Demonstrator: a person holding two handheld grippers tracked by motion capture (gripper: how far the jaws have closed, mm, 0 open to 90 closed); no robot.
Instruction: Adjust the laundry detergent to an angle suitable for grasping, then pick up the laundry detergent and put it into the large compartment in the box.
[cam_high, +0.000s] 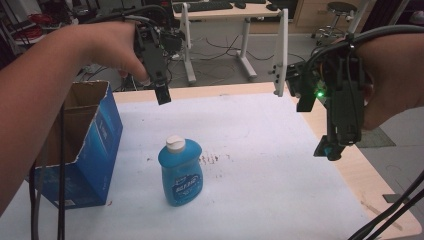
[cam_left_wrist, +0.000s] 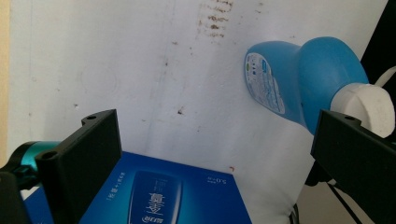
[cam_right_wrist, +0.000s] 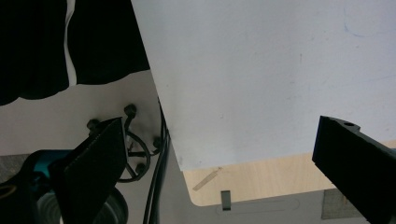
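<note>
A blue detergent bottle (cam_high: 181, 174) with a white cap (cam_high: 175, 143) stands upright on the white sheet, a little left of the table's middle. My left gripper (cam_high: 162, 95) hangs in the air beyond the bottle, above the far part of the table. In the left gripper view the left gripper (cam_left_wrist: 217, 126) is open and empty, and the bottle (cam_left_wrist: 299, 81) shows to the right past its jaws. My right gripper (cam_high: 317, 127) is raised over the table's right edge. The right gripper (cam_right_wrist: 224, 133) is open too, with nothing between its jaws.
An open blue cardboard box (cam_high: 95, 150) stands at the table's left, close to the bottle; its printed side (cam_left_wrist: 163, 196) lies under the left gripper's jaws. White sheet (cam_high: 260, 150) covers the wooden table (cam_high: 372, 185). Cables (cam_right_wrist: 156, 186) hang past the table's corner. Desks and a stool stand behind.
</note>
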